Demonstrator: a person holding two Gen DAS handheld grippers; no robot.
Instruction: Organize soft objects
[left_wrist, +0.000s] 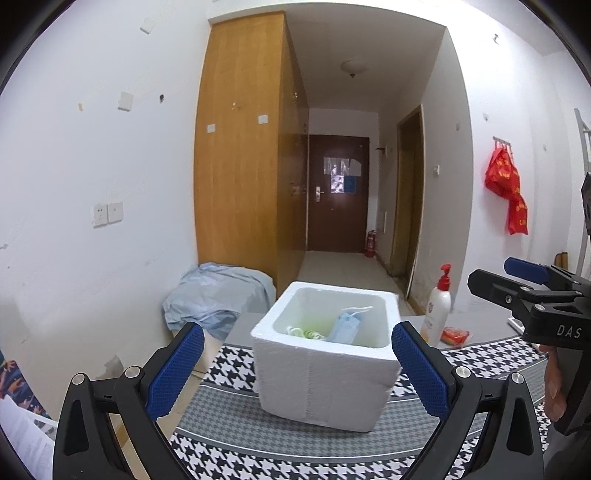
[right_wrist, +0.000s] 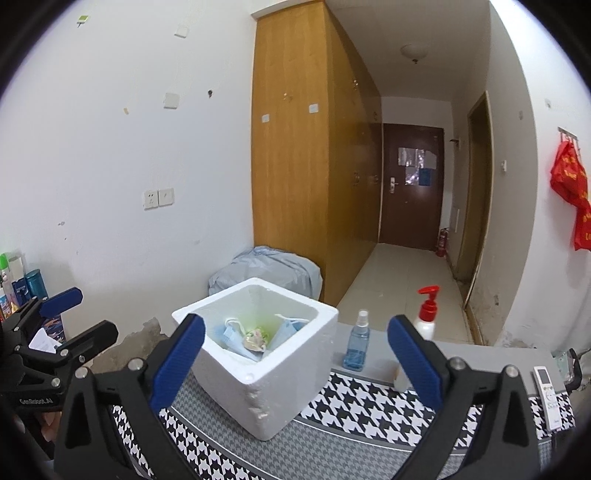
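Both grippers spread wide, nothing between the pads. Left gripper (left_wrist: 297, 373) level with the white foam box (left_wrist: 325, 384), which sits just ahead of and between its fingers on a houndstooth cloth (left_wrist: 288, 446). Right gripper (right_wrist: 295, 363) likewise gaping, box ahead, nearer its left finger (right_wrist: 179, 363). Inside the box: blue masks (right_wrist: 231, 338) and a small greenish bundle (right_wrist: 256, 336), loosely piled on the bottom. Beyond the right finger (right_wrist: 415, 360): a blue spray bottle (right_wrist: 357, 341), a red-pump lotion bottle (right_wrist: 426, 314), and further right a remote (right_wrist: 548, 397)
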